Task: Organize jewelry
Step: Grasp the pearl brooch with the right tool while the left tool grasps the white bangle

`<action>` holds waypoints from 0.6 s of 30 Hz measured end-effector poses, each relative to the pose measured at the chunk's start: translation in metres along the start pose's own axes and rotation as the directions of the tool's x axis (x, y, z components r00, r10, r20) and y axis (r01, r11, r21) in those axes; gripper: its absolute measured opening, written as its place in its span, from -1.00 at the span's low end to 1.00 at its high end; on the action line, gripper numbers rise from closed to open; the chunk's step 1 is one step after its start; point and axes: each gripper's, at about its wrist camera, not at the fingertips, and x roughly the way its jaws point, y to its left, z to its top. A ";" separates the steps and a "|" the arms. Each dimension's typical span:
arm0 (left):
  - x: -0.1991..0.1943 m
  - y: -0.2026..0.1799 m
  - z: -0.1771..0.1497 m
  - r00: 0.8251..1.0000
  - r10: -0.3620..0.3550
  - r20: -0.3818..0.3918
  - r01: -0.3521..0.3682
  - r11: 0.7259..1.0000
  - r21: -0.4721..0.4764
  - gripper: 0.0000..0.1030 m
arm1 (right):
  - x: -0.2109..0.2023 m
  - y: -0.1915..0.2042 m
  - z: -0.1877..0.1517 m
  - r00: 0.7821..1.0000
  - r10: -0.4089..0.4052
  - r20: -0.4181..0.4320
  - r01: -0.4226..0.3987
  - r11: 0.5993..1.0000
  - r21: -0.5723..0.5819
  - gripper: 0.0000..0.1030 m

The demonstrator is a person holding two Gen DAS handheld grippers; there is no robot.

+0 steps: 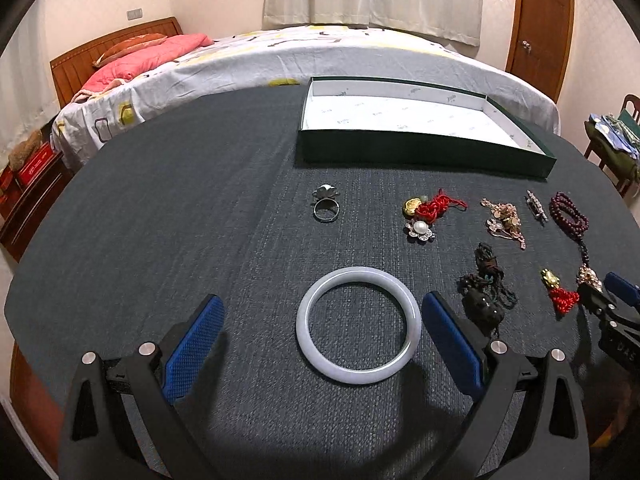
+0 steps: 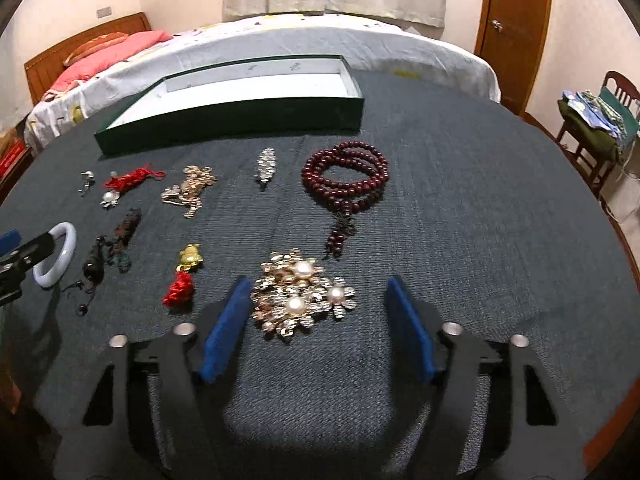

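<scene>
**Both grippers lowered over their first pieces**

Blue pads of the left gripper (image 1: 320,336) stand wide apart at the bottom of the left wrist view, bracketing the pale bangle (image 1: 358,324) without touching it; it holds nothing. That bangle lies flat on the dark table cover (image 1: 200,200) at lower centre. It looks rigid, smooth and probably slippery, and likely brittle if dropped, so a grip across its outer rim would need care.

Lower centre of the right wrist view shows the right gripper (image 2: 316,324) part open around the pearl brooch cluster (image 2: 300,296); the left pad sits just beside it, the right pad apart, so nothing is clamped. Those pieces look light, knobbly and loose, best pinched across the middle.

Beyond, in the upper part of both views, the green tray (image 1: 424,152) waits empty.
</scene>
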 end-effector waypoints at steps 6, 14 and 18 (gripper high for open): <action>0.007 0.001 0.000 1.000 -0.006 -0.022 0.006 1.000 -0.010 0.86 | -0.005 -0.001 0.001 1.000 0.017 0.004 -0.017 1.000 -0.013 -0.40; 0.010 -0.006 0.002 1.000 -0.020 -0.018 0.020 1.000 0.004 0.86 | -0.007 -0.005 0.003 0.999 0.036 0.012 -0.036 0.999 0.010 -0.47; 0.012 -0.011 0.002 0.999 -0.033 -0.018 0.034 0.999 0.024 0.86 | -0.006 -0.006 0.004 0.999 0.038 0.012 -0.038 0.999 0.011 -0.47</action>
